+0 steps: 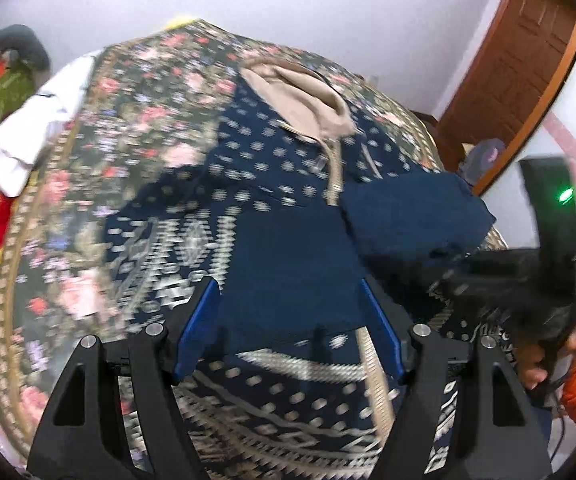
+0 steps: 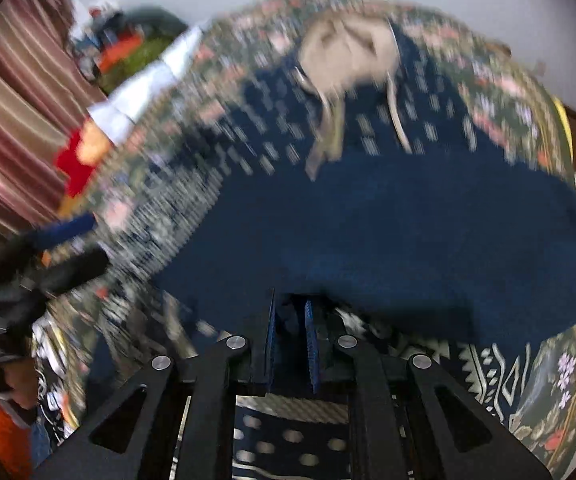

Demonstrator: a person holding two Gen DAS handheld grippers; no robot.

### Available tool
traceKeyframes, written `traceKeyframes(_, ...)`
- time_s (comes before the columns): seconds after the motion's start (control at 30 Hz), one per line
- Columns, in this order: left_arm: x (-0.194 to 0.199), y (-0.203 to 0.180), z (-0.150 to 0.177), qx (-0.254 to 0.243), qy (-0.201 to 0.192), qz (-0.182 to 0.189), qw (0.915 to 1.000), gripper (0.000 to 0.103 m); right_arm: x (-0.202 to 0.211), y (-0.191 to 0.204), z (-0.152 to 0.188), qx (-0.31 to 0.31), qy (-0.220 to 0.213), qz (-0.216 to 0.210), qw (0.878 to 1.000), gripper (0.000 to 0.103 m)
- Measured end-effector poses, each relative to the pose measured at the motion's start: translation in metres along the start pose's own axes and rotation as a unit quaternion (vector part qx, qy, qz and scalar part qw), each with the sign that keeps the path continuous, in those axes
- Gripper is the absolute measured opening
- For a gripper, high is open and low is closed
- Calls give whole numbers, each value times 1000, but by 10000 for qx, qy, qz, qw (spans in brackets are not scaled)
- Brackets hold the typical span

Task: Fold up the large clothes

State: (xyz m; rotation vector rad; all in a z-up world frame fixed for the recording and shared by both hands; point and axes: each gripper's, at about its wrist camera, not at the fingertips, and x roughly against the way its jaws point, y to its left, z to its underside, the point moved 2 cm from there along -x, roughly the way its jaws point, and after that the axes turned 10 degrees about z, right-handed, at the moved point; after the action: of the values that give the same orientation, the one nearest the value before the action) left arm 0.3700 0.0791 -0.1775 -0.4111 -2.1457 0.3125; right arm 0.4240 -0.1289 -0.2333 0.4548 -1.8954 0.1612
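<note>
While the left gripper [image 1: 290, 308] stands apart above the navy patterned hooded garment [image 1: 271, 184], only the right view shows the right gripper [image 2: 290, 334] clamped on its plain navy fold [image 2: 388, 240] — lower centre.

You are in a bedroom of a home. A bed covered with a dark floral bedspread [image 1: 135, 128] fills the middle of both views, so you work on the bed itself. At the upper right of the left wrist view stands a brown panelled wooden door [image 1: 528, 52] set in a pale wall [image 1: 328, 4]. At the far left of the right wrist view hangs a striped curtain [image 2: 15, 92], and beside it, at the upper left, household clutter [image 2: 123, 48] is piled.
</note>
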Motion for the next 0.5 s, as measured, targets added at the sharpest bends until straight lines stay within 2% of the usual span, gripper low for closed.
traceKeyframes(0.07, -19, -9, -5, -45, 122, 121, 9998, 70, -13, -8, 6, -101, 221, -134, 9996, 10)
traceKeyframes(0.1, -28, -13, -7, -46, 178, 163, 9997, 70, -13, -14, 10, -202, 144, -315, 9992, 10)
traceKeyframes(0.2, -65, -23, -13, -9, 462, 250, 9986, 70, -9, -19, 14, -184, 264, -475, 9984, 10)
traceKeyframes(0.33, -107, -32, -11, -189, 891, -26, 9958, 70, 4, -22, 24, 59, 328, -411, 9986, 10)
traceKeyframes(0.5, -114, -33, -5, -422, 902, -277, 9946, 73, 35, -40, 44, 390, 137, -159, 9990, 10)
